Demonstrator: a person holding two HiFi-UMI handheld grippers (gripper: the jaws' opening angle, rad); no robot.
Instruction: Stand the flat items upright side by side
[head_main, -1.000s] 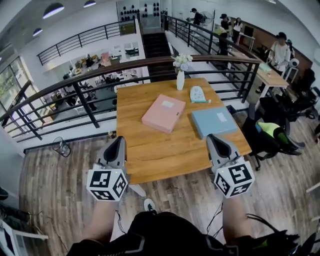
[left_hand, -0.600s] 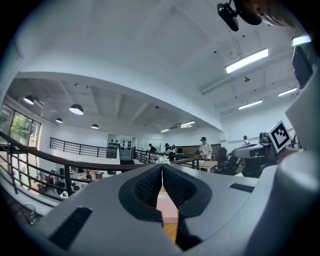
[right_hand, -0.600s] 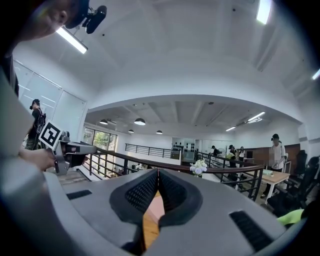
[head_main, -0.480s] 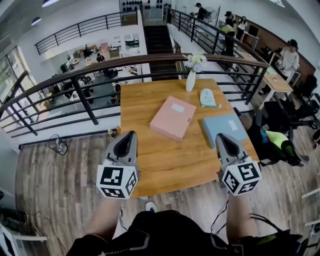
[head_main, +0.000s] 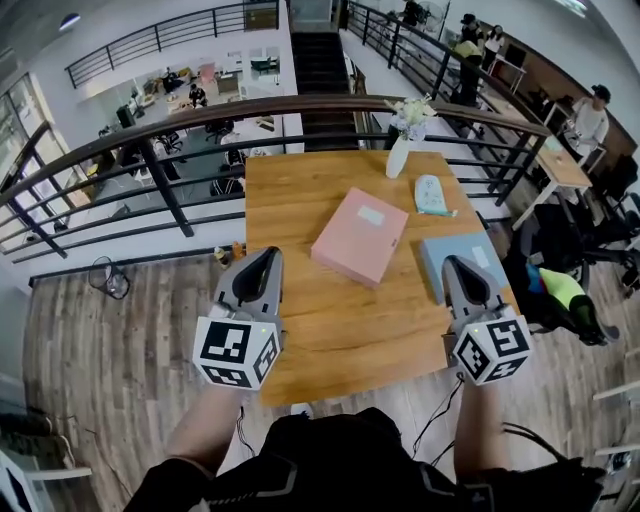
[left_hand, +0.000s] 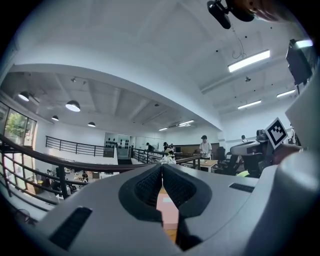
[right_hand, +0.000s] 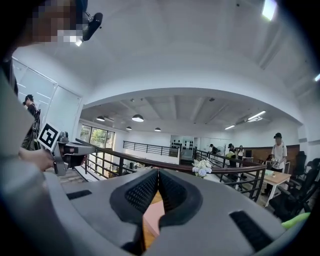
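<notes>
The left gripper (head_main: 268, 256) and right gripper (head_main: 456, 264) are both pressed together and empty, at 7 and 5 o'clock over the bench (head_main: 300, 200). The pink folder (head_main: 360, 236) lies flat mid-bench. The blue folder (head_main: 482, 252) lies flat at its 3 o'clock.

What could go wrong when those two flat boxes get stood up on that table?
The blue box lies near the right edge of the table; tipping it up might push it off. The vase of flowers stands by the far edge; a swung pink box could topple it. The left gripper and right gripper are shut and empty; unless opened, they may only shove the boxes.
</notes>
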